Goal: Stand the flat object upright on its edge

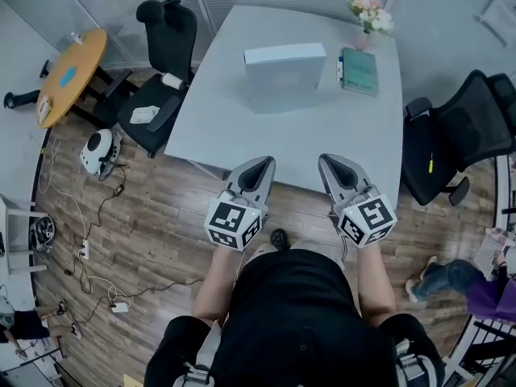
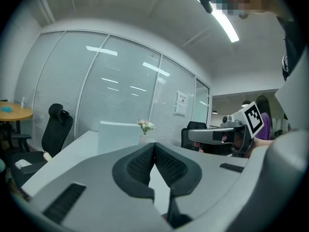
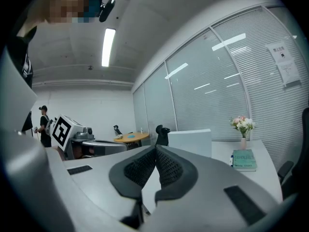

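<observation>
A flat white box (image 1: 285, 75) stands upright on its long edge at the far middle of the grey table (image 1: 242, 135); it also shows as a pale slab in the left gripper view (image 2: 118, 134) and the right gripper view (image 3: 190, 141). My left gripper (image 1: 262, 164) hovers over the table's near edge, well short of the box, its jaws pressed together with nothing between them (image 2: 154, 144). My right gripper (image 1: 329, 161) hangs beside it at the same height, also shut and empty (image 3: 155, 148).
A green book (image 1: 359, 71) and a pen lie right of the box, with a vase of flowers (image 1: 371, 13) behind them. Black office chairs stand at the table's left (image 1: 165, 55) and right (image 1: 459, 135). A round wooden table (image 1: 72, 71) and floor cables lie further left.
</observation>
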Tool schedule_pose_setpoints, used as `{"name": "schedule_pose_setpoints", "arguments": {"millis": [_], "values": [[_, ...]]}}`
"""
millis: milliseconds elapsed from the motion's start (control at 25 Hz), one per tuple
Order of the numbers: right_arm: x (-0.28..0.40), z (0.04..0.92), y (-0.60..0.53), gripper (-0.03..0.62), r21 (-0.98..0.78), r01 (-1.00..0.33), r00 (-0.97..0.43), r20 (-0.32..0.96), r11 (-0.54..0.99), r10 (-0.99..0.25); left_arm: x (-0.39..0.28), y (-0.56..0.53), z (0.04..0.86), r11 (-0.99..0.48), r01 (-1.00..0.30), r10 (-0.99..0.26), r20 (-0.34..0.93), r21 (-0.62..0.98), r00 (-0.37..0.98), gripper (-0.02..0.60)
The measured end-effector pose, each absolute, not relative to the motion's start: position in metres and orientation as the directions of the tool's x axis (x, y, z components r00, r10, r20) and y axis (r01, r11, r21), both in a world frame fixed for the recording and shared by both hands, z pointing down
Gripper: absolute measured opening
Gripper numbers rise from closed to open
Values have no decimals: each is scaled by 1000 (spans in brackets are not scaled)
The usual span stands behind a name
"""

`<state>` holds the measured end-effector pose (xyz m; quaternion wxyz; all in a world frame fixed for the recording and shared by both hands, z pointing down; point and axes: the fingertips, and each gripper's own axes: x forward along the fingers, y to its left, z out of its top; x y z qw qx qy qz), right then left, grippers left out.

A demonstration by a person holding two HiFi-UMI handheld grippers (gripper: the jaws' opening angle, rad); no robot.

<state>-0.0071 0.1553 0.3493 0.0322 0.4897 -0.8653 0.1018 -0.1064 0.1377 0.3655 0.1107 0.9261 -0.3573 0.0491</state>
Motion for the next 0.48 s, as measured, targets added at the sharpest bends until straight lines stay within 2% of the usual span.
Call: {"name": "schedule_pose_setpoints", "arguments": {"millis": [480], "values": [[-3, 347, 171, 15, -135, -861, -507, 157, 490, -848, -108, 149, 359, -704, -691, -674, 156, 163, 723, 23]]}}
